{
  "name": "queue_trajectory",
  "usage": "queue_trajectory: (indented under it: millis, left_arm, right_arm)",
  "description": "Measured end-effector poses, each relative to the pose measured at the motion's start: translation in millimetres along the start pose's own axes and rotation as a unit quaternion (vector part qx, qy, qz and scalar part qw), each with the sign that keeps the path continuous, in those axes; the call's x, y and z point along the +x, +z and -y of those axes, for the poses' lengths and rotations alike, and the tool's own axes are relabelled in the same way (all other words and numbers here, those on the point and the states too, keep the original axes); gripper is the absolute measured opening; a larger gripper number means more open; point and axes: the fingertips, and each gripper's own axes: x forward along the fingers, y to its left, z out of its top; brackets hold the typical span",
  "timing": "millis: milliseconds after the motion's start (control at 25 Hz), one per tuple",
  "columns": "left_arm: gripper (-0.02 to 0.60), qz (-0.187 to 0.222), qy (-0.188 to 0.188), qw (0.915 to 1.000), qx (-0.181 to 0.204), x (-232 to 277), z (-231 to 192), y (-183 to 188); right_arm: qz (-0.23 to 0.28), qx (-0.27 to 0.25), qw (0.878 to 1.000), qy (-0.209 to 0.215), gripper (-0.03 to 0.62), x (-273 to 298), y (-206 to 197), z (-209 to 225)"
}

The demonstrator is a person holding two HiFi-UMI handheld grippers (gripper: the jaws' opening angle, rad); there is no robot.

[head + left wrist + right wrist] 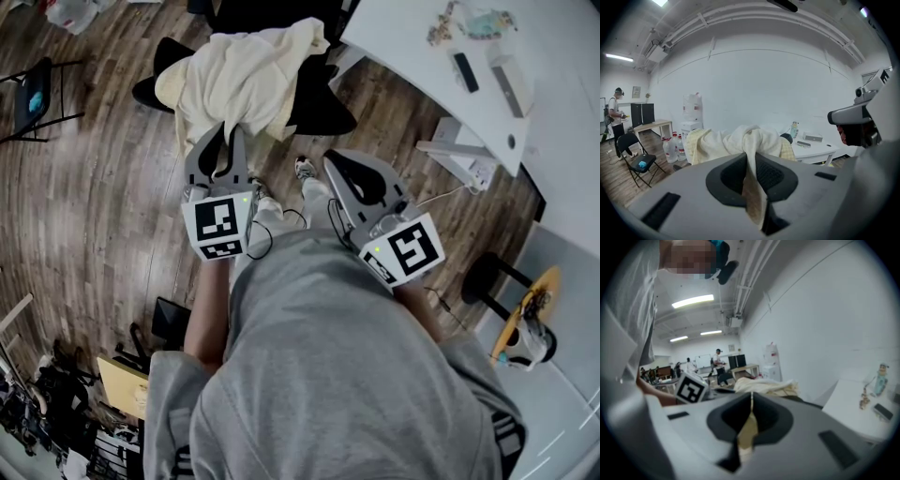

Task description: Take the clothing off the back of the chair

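Note:
A cream garment (pixel 248 80) lies heaped over the back of a black chair (pixel 319 112) on the wooden floor. My left gripper (pixel 228 131) is at the garment's near edge. In the left gripper view a fold of the cream cloth (pixel 740 140) runs down between the jaws, and the left gripper (pixel 751 157) is shut on it. My right gripper (pixel 330 157) hangs to the right, just short of the chair seat and apart from the cloth. Its tips meet in the right gripper view (pixel 751 397), with the garment (pixel 764 386) lying beyond them.
A white desk (pixel 422 56) with small items stands at the upper right, its leg close to the chair. A black folding chair (pixel 37 94) is at the far left, a round stool (pixel 492 277) at the right. Water bottles (pixel 670 147) and a person (pixel 616 112) are in the background.

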Motion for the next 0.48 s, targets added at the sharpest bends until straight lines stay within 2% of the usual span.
queue_trajectory:
  millis: [480]
  left_arm:
    - [0.072,0.015,-0.020,0.9997,0.005,-9,2,7]
  right_arm:
    - [0.005,0.000,1.000,-0.006,0.035,-1,-2,-14]
